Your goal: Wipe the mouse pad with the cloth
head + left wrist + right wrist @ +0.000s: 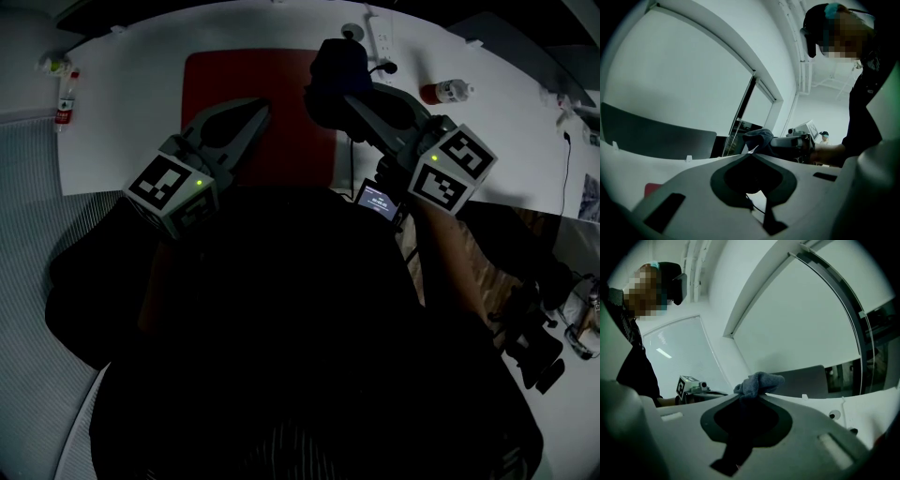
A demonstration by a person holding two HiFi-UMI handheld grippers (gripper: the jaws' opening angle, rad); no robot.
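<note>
A red mouse pad (225, 84) lies on the white table (122, 112) in the head view. My right gripper (349, 96) is shut on a dark blue-grey cloth (336, 75), bunched at the pad's right edge; the same cloth (759, 383) sticks up past the jaw tips in the right gripper view. Over the pad's lower left part, my left gripper (261, 112) is shut with nothing in it. In the left gripper view the cloth (757, 139) and the other gripper show beyond its closed tips (749, 154). A corner of the pad (652, 188) shows low left.
A white power strip (380, 39) and cable lie at the table's back edge. A small bottle (448, 92) lies to the right, another bottle (66, 98) at the far left. A small screen (378, 200) sits by the table's front edge. Dark gear (534, 328) lies at right.
</note>
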